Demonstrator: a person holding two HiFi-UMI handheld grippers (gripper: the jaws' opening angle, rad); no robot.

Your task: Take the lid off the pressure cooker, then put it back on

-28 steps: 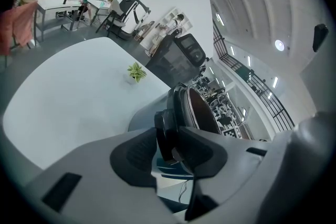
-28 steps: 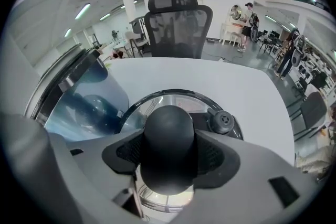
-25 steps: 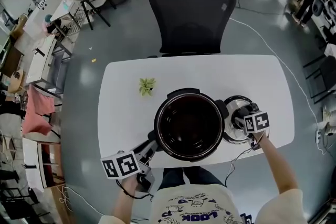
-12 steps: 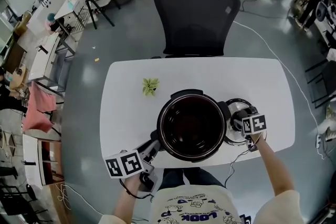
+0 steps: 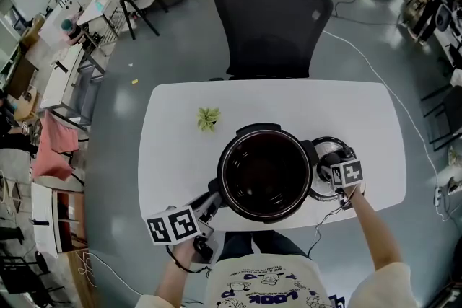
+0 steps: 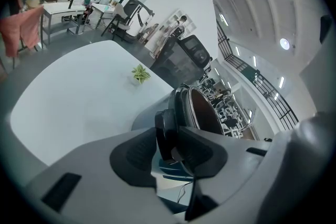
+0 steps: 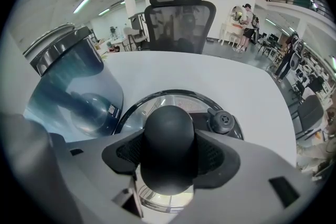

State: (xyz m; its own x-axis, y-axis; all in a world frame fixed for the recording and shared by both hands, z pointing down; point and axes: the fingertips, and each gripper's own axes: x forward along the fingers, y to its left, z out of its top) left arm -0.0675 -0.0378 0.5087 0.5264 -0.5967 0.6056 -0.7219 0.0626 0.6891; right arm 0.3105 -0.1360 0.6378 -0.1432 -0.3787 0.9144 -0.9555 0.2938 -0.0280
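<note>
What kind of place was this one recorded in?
Probably a large open-plan lab or workshop-style office, not a kitchen: the pressure cooker sits on a white table by a black office chair, more desks stand on the grey floor, and a railed gallery runs overhead.

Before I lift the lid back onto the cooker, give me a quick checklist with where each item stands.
1. Grip of right gripper on lid knob: ok, pads press both sides.
2. Brace by left gripper on side handle: ok, jaws closed on it.
3. Mouth of cooker open, nothing across the rim: ok.
4. Resting lid flat on the table, right of the cooker: ok.
5. Locking alignment of lid and cooker: cannot tell.
</note>
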